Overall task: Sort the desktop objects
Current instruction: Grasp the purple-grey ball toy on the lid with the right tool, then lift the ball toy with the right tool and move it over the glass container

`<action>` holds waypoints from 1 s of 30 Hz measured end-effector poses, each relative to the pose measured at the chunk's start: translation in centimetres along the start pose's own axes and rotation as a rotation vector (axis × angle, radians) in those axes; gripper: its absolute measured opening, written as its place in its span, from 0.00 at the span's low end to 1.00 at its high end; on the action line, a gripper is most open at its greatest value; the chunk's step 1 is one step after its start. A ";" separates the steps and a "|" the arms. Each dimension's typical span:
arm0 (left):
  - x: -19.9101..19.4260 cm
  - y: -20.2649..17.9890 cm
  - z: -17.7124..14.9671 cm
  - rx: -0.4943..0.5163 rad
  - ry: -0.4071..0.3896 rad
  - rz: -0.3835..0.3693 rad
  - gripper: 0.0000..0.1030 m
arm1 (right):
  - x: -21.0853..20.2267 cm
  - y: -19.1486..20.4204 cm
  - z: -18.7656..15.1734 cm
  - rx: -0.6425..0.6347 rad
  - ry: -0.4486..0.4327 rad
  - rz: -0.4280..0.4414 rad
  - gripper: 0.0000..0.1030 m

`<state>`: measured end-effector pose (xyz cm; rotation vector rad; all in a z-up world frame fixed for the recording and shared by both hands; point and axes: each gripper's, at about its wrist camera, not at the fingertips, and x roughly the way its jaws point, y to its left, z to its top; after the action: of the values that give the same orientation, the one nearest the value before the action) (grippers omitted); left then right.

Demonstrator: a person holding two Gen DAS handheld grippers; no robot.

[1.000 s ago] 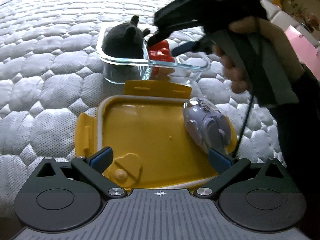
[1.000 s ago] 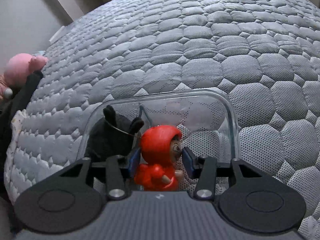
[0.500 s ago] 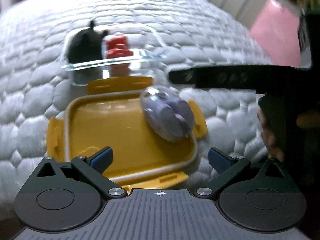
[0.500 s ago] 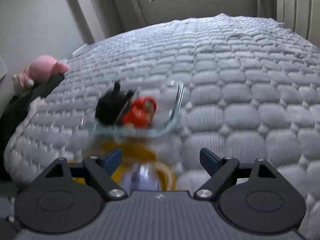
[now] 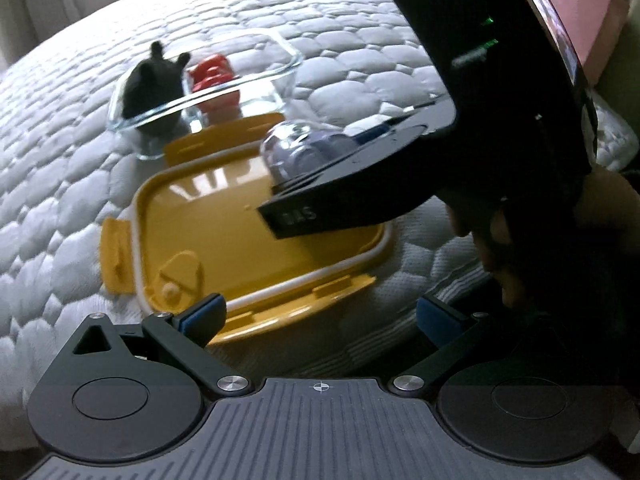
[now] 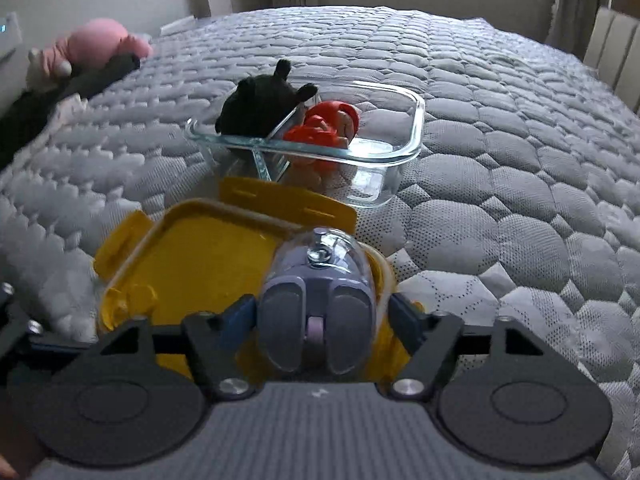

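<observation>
On the yellow plastic lid [image 6: 208, 256], our right gripper [image 6: 320, 316] is pinching the lilac see-through computer mouse [image 6: 320, 280]; our left gripper [image 5: 320, 312] is hanging wide apart, gripping nothing.

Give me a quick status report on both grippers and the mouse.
Left gripper open, empty. Right gripper fingers either side of purple mouse on yellow lid, grip unclear. Black plush, red figure in glass container. Nothing in the way.

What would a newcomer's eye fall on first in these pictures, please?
Probably the bright yellow lid lying on the grey quilt, with a purple mouse on it between the right gripper fingers. Behind it, a glass dish holds a black plush toy and a red figure.
</observation>
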<state>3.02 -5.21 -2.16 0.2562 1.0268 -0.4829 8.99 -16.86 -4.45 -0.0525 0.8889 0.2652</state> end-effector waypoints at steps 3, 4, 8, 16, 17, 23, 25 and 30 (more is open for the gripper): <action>0.0 1.0 -0.3 -0.043 -0.002 -0.032 1.00 | -0.1 0.1 -0.1 0.005 -0.007 -0.005 0.64; 0.0 1.3 -0.4 -0.054 -0.004 -0.036 1.00 | -0.2 0.0 -0.1 0.011 -0.007 -0.002 0.64; 0.1 2.4 -0.6 -0.095 -0.011 -0.050 1.00 | -0.5 -0.4 0.0 0.035 -0.004 0.008 0.64; 0.7 5.5 -0.9 -0.226 -0.012 -0.107 1.00 | -2.5 -2.4 0.9 0.088 -0.003 0.047 0.64; 0.7 6.0 -1.0 -0.252 -0.015 -0.125 1.00 | -2.9 -2.8 1.2 0.105 0.000 0.062 0.64; 0.4 7.3 -0.1 -0.304 -0.054 -0.186 1.00 | -4.3 -3.6 5.2 0.122 -0.029 0.068 0.64; 0.2 7.2 0.5 -0.291 -0.085 -0.197 1.00 | -4.0 -3.1 7.2 0.086 -0.045 0.005 0.64; 0.5 7.1 0.7 -0.259 -0.118 -0.289 1.00 | -0.3 -2.0 12.0 0.038 -0.014 -0.128 0.64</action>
<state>7.30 0.58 -2.41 -0.1522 1.0036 -0.6112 18.43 -17.03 3.28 -0.0715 0.8727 0.1290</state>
